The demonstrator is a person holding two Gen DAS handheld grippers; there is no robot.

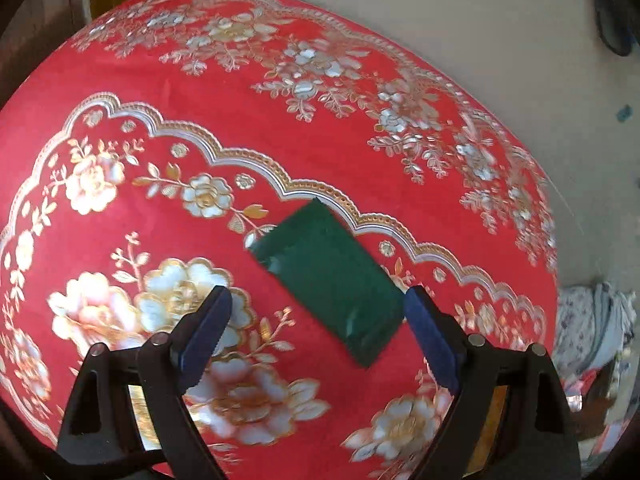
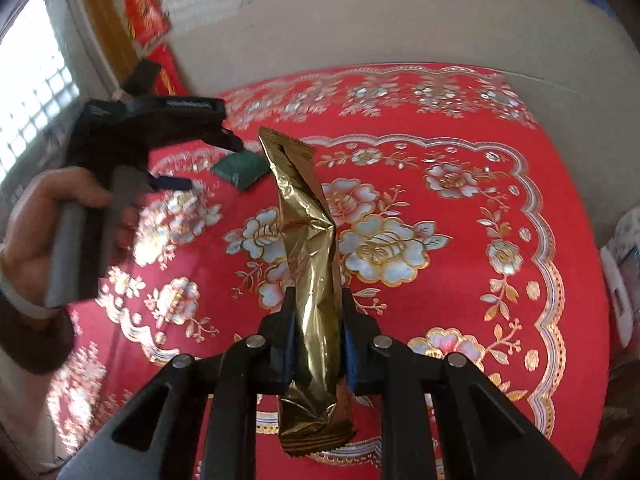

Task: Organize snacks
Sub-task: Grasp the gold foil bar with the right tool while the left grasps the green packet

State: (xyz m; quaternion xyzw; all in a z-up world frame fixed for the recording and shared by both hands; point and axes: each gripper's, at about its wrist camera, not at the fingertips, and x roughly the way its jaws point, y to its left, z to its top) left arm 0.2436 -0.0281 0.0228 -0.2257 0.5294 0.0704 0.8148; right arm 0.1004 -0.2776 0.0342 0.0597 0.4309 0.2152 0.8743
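Note:
A dark green snack packet [image 1: 328, 276] lies flat on the red floral tablecloth [image 1: 160, 80]. My left gripper [image 1: 316, 328] is open just above it, its blue pads [image 1: 204, 336] on either side of the packet's near end, not touching it. My right gripper [image 2: 316, 340] is shut on a long gold foil snack bar [image 2: 308, 240] and holds it upright above the cloth. In the right wrist view the left gripper [image 2: 200, 160] hovers at the left, over the green packet [image 2: 240, 168].
The red tablecloth [image 2: 480, 280] covers a round table that ends near a pale wall [image 1: 440, 20]. Patterned fabric [image 1: 596, 320] lies beyond the table's right edge. A window [image 2: 32, 100] and a red paper banner [image 2: 144, 8] are at the far left.

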